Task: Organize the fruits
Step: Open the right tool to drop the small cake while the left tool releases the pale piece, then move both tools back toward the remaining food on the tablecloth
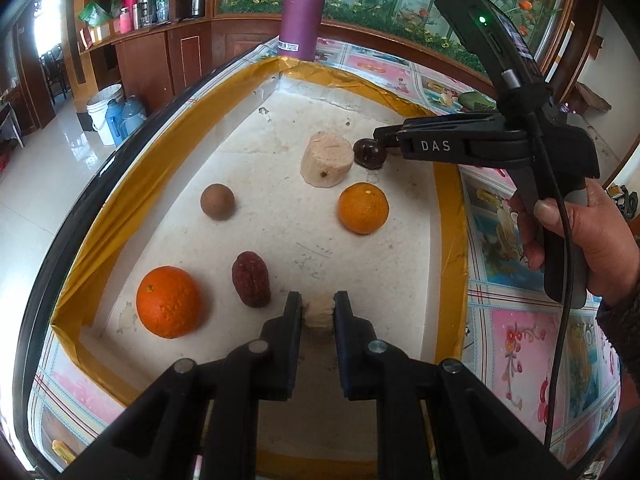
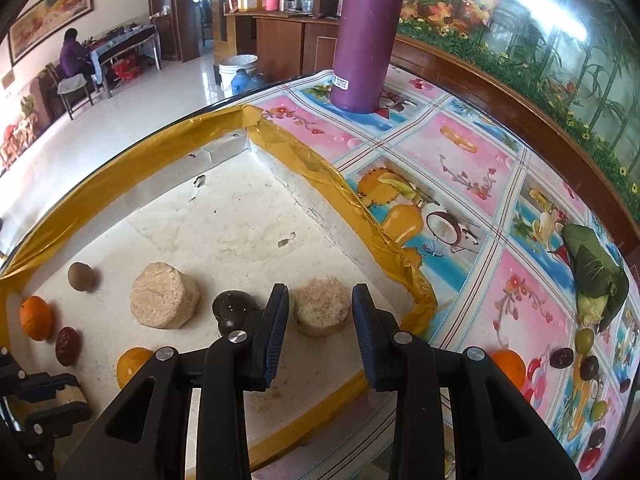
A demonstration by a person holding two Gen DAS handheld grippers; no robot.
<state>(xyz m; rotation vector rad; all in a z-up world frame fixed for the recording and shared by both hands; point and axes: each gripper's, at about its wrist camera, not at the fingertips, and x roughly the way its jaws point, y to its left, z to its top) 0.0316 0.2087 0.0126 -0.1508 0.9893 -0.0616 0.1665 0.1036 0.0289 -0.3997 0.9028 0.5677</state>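
Note:
The yellow-rimmed white tray (image 1: 448, 208) holds a large orange (image 1: 168, 302), a red date (image 1: 251, 279), a brown round fruit (image 1: 217, 202), a mandarin (image 1: 363, 208), a tall tan chunk (image 1: 327, 159) and a dark fruit (image 1: 370, 153). My left gripper (image 1: 318, 312) is shut on a small tan piece (image 1: 319, 322) low over the tray's near side. My right gripper (image 2: 320, 316) stands open around a short tan chunk (image 2: 321, 311) that rests on the tray floor beside the dark fruit (image 2: 234, 312). Thin gaps show at both pads.
A purple flask (image 2: 368, 40) stands on the fruit-print tablecloth beyond the tray's far corner. A green leafy bundle (image 2: 596, 280) and a few small fruits (image 2: 562, 358) are on the cloth to the right. The table edge runs just left of the tray.

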